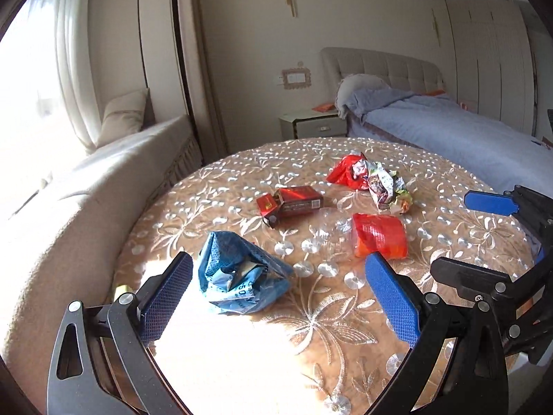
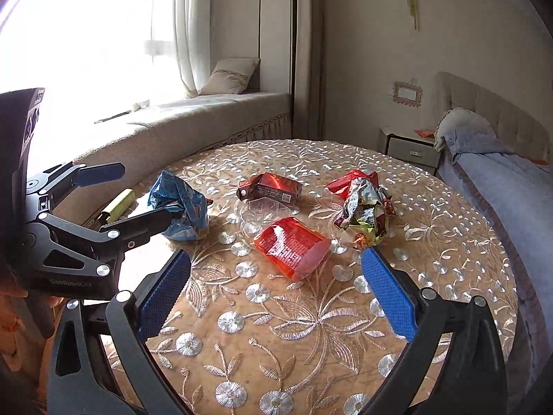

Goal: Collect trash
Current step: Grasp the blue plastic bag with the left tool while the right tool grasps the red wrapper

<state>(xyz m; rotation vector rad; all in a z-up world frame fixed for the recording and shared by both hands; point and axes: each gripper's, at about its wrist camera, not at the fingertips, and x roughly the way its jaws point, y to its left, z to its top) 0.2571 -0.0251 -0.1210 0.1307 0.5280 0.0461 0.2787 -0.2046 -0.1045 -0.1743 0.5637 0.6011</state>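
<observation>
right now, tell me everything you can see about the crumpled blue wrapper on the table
The blue wrapper is a thin, glossy plastic bag, crushed into a loose heap with a gaping fold showing pale printed lining and some digits. It lies on the embroidered tablecloth near the table's window-side edge, apart from the red box. The open left gripper hovers just short of it; no contact is visible.

My bench (image 2: 449, 242) wears tan cloth with shiny silver embroidery. The blue wrapper (image 1: 238, 273) is crinkled plastic film, the red packet (image 2: 292, 247) glossy, the red box (image 1: 293, 202) smooth card. My fingers' pads (image 2: 389, 292) are rough blue.
</observation>
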